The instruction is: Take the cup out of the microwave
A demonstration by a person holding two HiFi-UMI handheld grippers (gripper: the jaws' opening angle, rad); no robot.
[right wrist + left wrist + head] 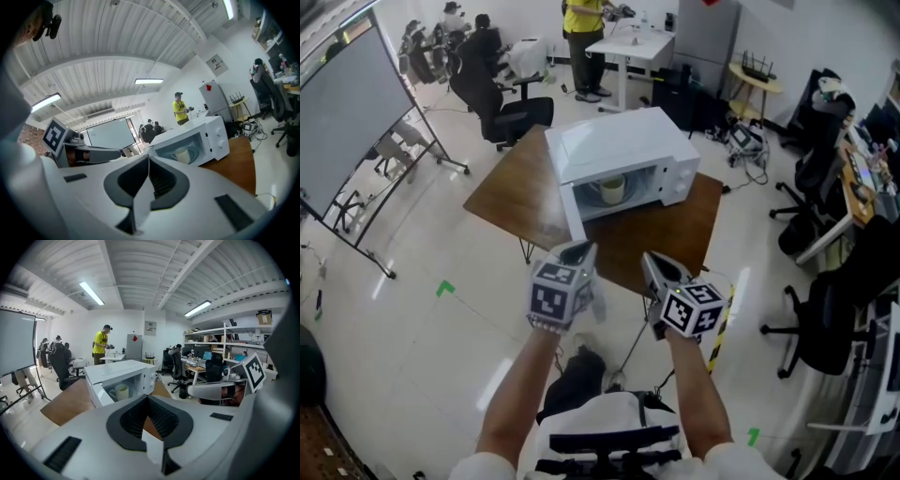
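A white microwave [623,141] stands on a brown table [511,192] with its door [573,221] swung open to the left. Inside it sits a cream cup [612,187], upright, which also shows as the cup [121,391] in the left gripper view and the cup [184,155] in the right gripper view. My left gripper [579,248] and right gripper [653,261] hover side by side at the table's near edge, short of the microwave. The left gripper [147,397] is shut with nothing in it. The right gripper [148,157] is likewise shut and empty.
Black office chairs [502,108] stand beyond the table, and more chairs [825,319] and desks line the right. A whiteboard on a stand [347,112] is at the left. A person in a yellow shirt [581,28] stands by a white desk at the back.
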